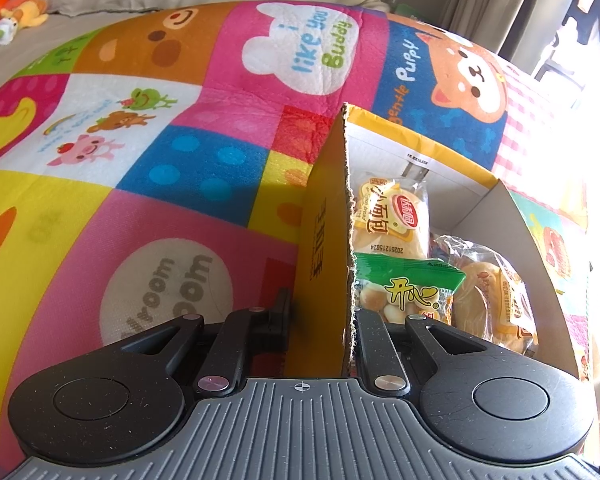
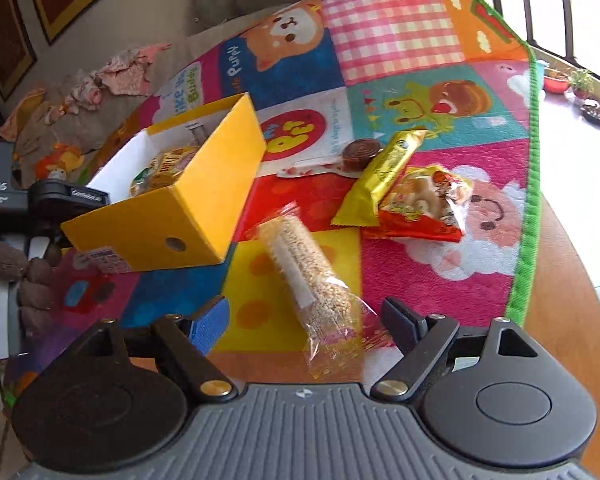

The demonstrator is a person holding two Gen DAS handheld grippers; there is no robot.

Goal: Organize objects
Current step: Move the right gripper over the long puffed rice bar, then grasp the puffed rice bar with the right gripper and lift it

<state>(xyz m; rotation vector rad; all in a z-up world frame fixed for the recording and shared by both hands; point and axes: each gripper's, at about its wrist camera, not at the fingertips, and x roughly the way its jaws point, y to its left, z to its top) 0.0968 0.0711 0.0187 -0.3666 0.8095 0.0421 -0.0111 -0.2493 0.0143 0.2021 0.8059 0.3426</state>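
Note:
A yellow cardboard box [image 1: 324,216] stands on the colourful mat, and my left gripper [image 1: 322,320] is shut on its near wall, one finger outside and one inside. Inside lie a bread pack [image 1: 388,216], a green snack bag [image 1: 404,284] and a wrapped bun [image 1: 496,300]. In the right wrist view the box [image 2: 204,184] sits at the left. My right gripper [image 2: 304,324] is open with a clear-wrapped grain bar [image 2: 304,276] lying between its fingers, pads not pressing it. Beyond lie a gold bar wrapper [image 2: 380,176], a red snack pack [image 2: 424,204] and a brown spiral sweet [image 2: 360,152].
The play mat [image 2: 440,272] has a green hem, and bare wooden table [image 2: 560,300] shows to its right. A brown plush toy [image 2: 20,276] lies at the left edge. Soft toys [image 1: 20,8] rest on the sofa behind. Potted plants [image 2: 580,80] stand by the window.

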